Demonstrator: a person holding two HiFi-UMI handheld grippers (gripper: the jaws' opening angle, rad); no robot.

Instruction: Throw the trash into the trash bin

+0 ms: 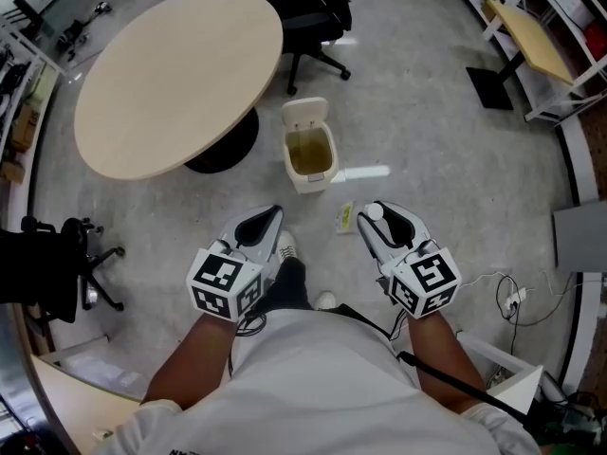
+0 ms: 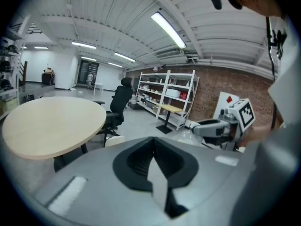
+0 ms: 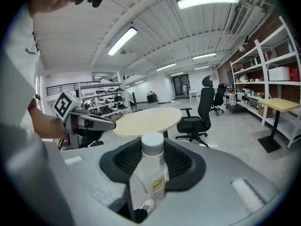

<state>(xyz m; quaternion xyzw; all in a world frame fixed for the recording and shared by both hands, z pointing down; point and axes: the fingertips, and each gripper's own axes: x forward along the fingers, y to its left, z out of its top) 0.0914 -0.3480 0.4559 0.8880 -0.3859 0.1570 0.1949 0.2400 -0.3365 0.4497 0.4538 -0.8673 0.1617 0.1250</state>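
Note:
The white trash bin stands open on the floor ahead of me, its lid tipped back. My right gripper is shut on a clear plastic bottle with a white cap, held upright between the pads. My left gripper is level with it, to the left, its jaws together at the tips. In the left gripper view a pale grey sliver shows between its pads; I cannot tell whether it is a held thing. A small yellowish scrap lies on the floor beside the right gripper.
A round beige table stands left of the bin, with a black office chair behind it. Another black chair is at my left. Shelving lines the right side, and cables lie at right.

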